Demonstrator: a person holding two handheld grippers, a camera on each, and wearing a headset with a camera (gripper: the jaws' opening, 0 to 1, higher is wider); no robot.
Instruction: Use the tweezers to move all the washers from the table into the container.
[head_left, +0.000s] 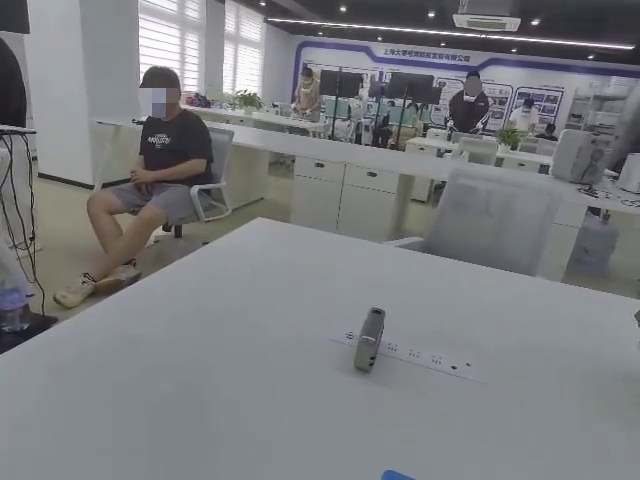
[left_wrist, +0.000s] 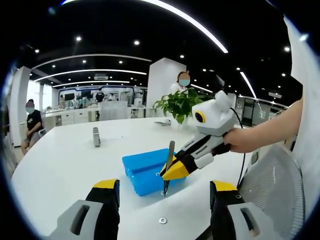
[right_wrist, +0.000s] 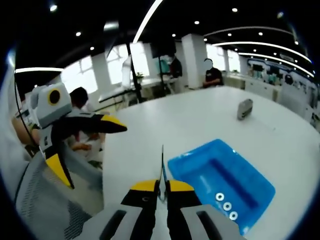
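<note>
Left gripper hangs low over the white table with its jaws spread wide and nothing between them. I take that as standing by, since the picking belongs to the tweezers. Off to the left and farther back, a small grey device lies on the table, well apart from the work. Just ahead of the spread jaws one washer lies loose on the table, so the job looks unfinished. Beyond it sits the blue container, open-topped and near the loose washer, likely so that each carry is short. In the right gripper view three washers lie together inside it, close to one corner. At the container's near edge the tweezers stand almost upright, tips down, pinched between the pressed-together jaws of the right gripper, which a hand brings in from the right. That steep hold probably lets the fine tips reach a flat washer. Whether the tips carry one I cannot tell.
</note>
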